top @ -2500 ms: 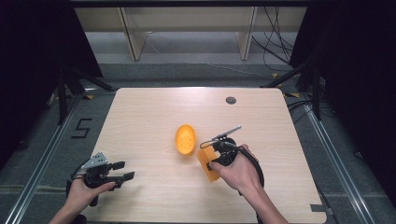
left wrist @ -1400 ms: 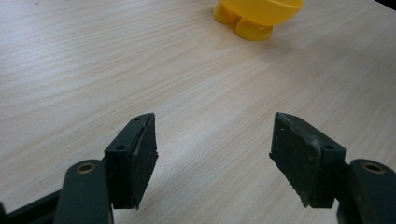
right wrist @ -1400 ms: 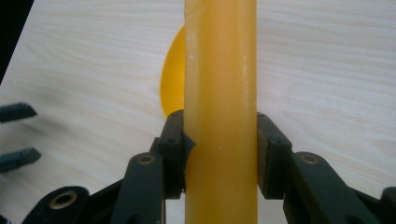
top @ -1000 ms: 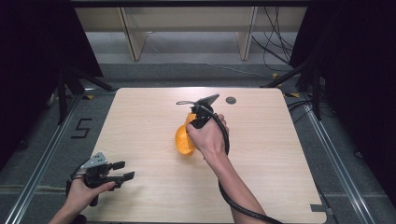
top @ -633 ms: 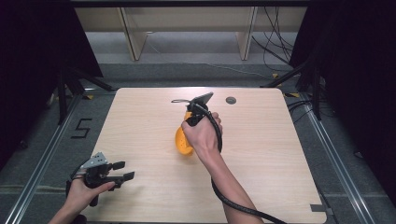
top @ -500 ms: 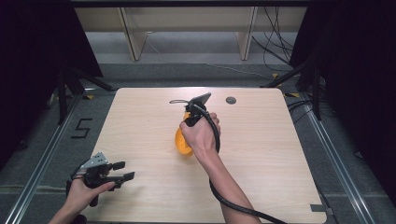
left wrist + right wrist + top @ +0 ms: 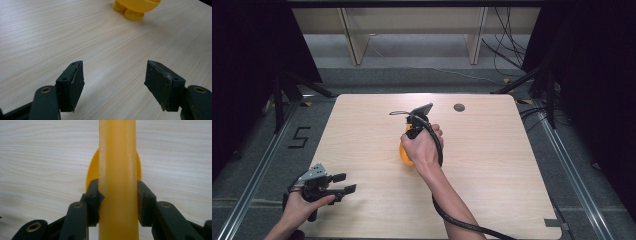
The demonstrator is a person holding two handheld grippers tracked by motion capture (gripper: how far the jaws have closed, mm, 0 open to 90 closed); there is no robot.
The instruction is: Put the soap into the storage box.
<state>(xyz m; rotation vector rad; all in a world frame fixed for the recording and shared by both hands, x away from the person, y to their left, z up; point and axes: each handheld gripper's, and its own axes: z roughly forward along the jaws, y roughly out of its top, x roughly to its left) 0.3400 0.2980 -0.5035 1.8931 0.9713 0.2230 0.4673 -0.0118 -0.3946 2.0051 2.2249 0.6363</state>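
Observation:
In the right gripper view, my right gripper (image 7: 117, 202) is shut on a flat yellow-orange slab (image 7: 117, 165), seen edge-on and running straight up between the jaws. Behind the slab lies a yellow bowl (image 7: 92, 170) on the table. The high view shows the right gripper (image 7: 413, 129) pointing down over the bowl (image 7: 404, 154), with the hand covering most of it. My left gripper (image 7: 345, 183) rests at the table's front left corner, open and with nothing in it. Its own view has the open jaws over bare wood (image 7: 114, 82) and the bowl (image 7: 136, 6) farther off, standing on small round feet.
The light wooden table (image 7: 497, 165) has a dark round grommet (image 7: 459, 107) near its far edge. A cable (image 7: 462, 227) trails from the right gripper along the forearm. Wooden shelf legs (image 7: 352, 37) stand beyond the table, and a "5" (image 7: 301, 137) marks the floor at left.
The right hand carried the slab from the table beside the bowl up over the bowl, then drifted slightly left. The left gripper has not moved.

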